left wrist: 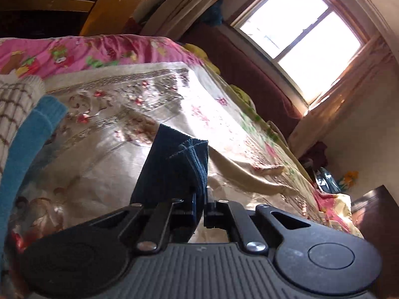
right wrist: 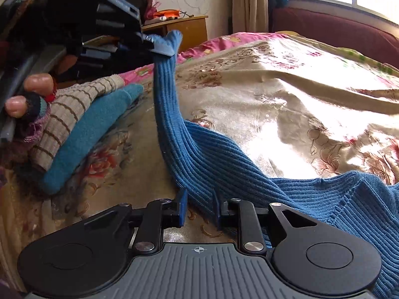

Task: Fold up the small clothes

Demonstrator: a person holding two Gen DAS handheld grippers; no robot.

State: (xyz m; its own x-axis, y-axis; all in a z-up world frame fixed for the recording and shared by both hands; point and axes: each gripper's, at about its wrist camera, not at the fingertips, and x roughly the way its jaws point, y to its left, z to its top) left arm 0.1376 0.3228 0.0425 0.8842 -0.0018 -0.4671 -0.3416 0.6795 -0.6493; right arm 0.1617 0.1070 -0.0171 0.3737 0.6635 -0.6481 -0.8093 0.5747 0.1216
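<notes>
A blue ribbed knit sweater [right wrist: 212,154] lies on the floral bedspread [right wrist: 274,94], one sleeve pulled up toward the upper left. My left gripper [right wrist: 155,46] is shut on that sleeve's cuff and holds it above the bed. In the left wrist view the left gripper [left wrist: 199,199] has the dark-looking blue cuff [left wrist: 174,164] pinched between its fingers. My right gripper [right wrist: 199,199] sits low at the near end of the same sleeve, its fingertips closed on the knit fabric against the bed.
A teal garment [right wrist: 94,129] and a beige striped one [right wrist: 72,107] lie stacked at the left. A person's fingers [right wrist: 37,82] hold the left tool. A wooden nightstand [right wrist: 189,30], a maroon padded rail [right wrist: 324,25] and a bright window [left wrist: 299,32] border the bed.
</notes>
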